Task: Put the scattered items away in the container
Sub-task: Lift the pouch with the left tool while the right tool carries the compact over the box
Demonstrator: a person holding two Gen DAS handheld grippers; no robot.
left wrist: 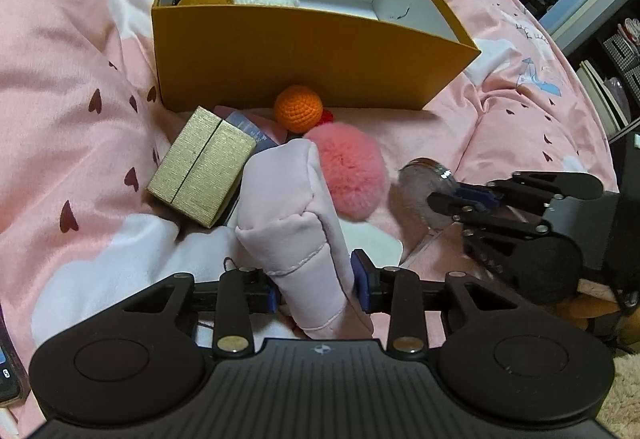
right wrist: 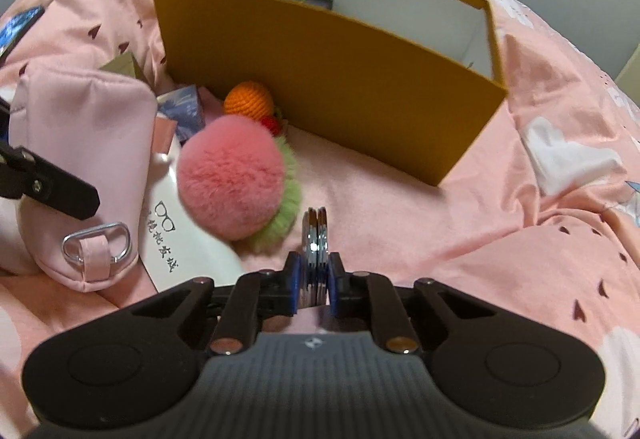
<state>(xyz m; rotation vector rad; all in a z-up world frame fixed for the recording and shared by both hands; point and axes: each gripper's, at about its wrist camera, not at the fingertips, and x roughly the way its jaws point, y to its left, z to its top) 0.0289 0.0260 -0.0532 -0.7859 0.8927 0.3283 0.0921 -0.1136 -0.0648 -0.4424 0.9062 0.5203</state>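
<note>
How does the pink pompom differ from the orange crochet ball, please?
The pink pompom is fluffy and long-haired, while the orange crochet ball has a tight knitted surface. The pompom looks clearly larger. The ball sits against the yellow box, with the pompom in front of it, further from the box. Both are round, soft and still outside the box.

Yellow box [right wrist: 320,79] right half open; crochet ball [right wrist: 249,99], pompom [right wrist: 230,183] crowd near wall.
</note>
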